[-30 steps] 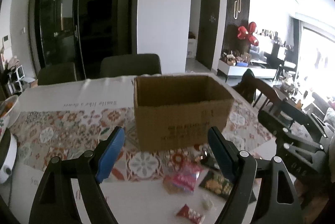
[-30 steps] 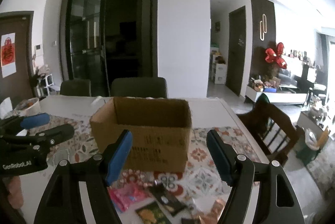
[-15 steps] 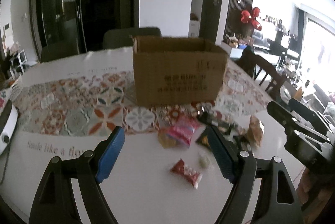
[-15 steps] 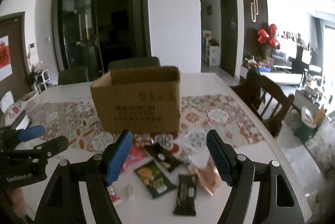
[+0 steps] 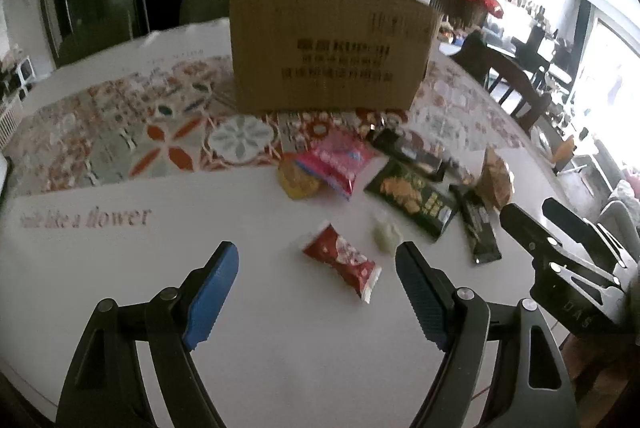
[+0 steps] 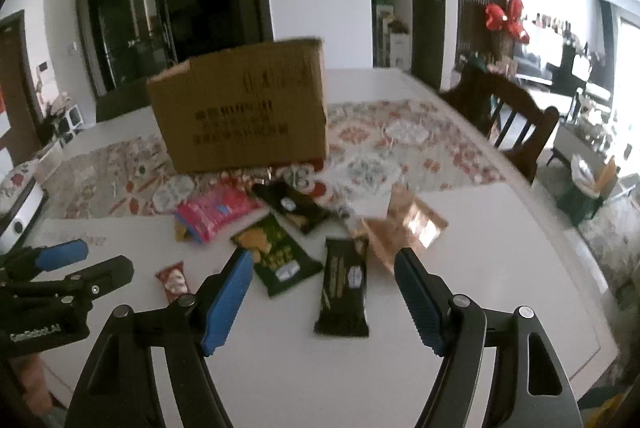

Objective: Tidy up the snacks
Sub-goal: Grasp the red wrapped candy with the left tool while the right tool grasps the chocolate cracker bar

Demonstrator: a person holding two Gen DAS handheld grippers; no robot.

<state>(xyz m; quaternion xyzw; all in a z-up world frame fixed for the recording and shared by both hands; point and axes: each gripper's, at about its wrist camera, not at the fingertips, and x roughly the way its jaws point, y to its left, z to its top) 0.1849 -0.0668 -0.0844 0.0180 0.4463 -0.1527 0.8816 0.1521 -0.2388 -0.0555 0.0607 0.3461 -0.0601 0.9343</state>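
Observation:
An open cardboard box (image 5: 328, 47) stands on the patterned runner, also in the right wrist view (image 6: 244, 111). Several snack packets lie in front of it. A red candy packet (image 5: 342, 260) lies just ahead of my open, empty left gripper (image 5: 318, 270). A dark bar packet (image 6: 346, 286) lies between the open jaws of my empty right gripper (image 6: 324, 278), a little beyond the tips. A pink packet (image 5: 340, 163), a green chip packet (image 5: 412, 199), a small pale sweet (image 5: 386, 236) and a shiny copper bag (image 6: 404, 224) lie around them.
The white table (image 5: 120, 268) carries a floral runner (image 5: 120, 131). A dark wooden chair (image 6: 508, 115) stands at the right side. A white appliance (image 6: 20, 216) sits at the left edge. Dark chairs stand behind the box.
Both grippers have tilted down and moved closer to the table, so the snack packets now lie just ahead of the jaws. The box sits higher in both views.

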